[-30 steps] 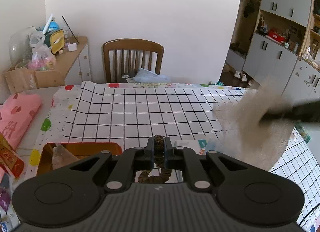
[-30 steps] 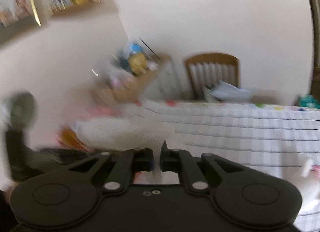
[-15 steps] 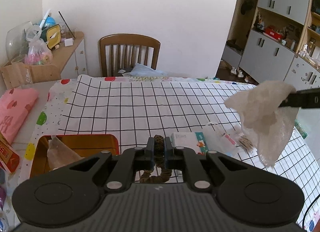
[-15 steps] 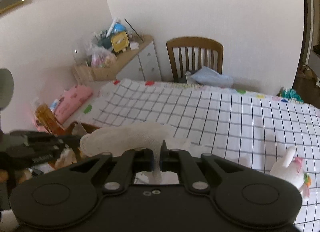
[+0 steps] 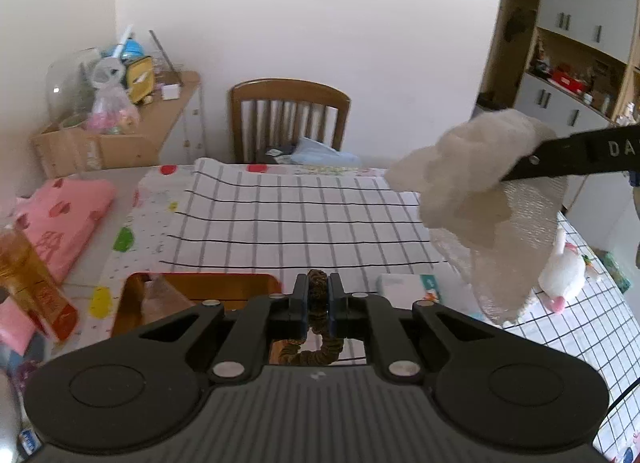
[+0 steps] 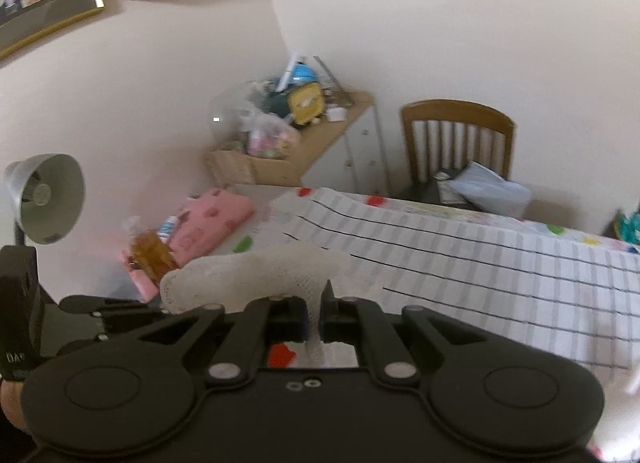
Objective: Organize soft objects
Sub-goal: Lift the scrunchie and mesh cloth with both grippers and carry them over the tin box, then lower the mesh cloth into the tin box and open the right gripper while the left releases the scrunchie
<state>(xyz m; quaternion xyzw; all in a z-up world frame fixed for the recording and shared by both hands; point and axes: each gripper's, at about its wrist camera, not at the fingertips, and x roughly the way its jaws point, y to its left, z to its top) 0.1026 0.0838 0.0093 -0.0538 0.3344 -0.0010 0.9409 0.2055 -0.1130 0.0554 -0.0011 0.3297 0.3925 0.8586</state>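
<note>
White walls behind; table (image 5: pixel 248 223) covered with a white cloth printed in a black grid, over a dotted sheet. Wooden chair (image 5: pixel 290 119) at the far edge. Side cabinet (image 5: pixel 172 111) to the far left carries clutter. Folded pink cloth (image 5: pixel 64 215) lies on the table's left margin, an amber bottle (image 5: pixel 24 267) just nearer the camera.

Soft objects:
- Brown, patterned fabric loop, likely a hair scrunchie (image 5: pixel 318 295). It stands between the left gripper (image 5: pixel 318 291) fingers and hangs down behind them as a curled band.
- White mesh cloth (image 5: pixel 472 179), thin, semi-translucent, bunched into a lump at the top with a loose flap hanging below. It is held up in the air over the right side of the table, not touching the surface. Right wrist view: the same white mesh cloth (image 6: pixel 256 275) drapes leftward over the fingers, netting texture visible.
- White plush toy (image 5: pixel 564 275) with pink details lies on the grid cloth at right, partly behind the hanging flap.
- Wooden tray (image 5: pixel 200 287) sits just ahead of the left gripper, holding a crumpled pale item.

Jaws:
- Left: nearly closed, pinching the scrunchie; only the band's thickness separates the pads.
- Right gripper (image 6: pixel 316 303): clamped on a narrow gather of the mesh cloth, gap very small.
</note>
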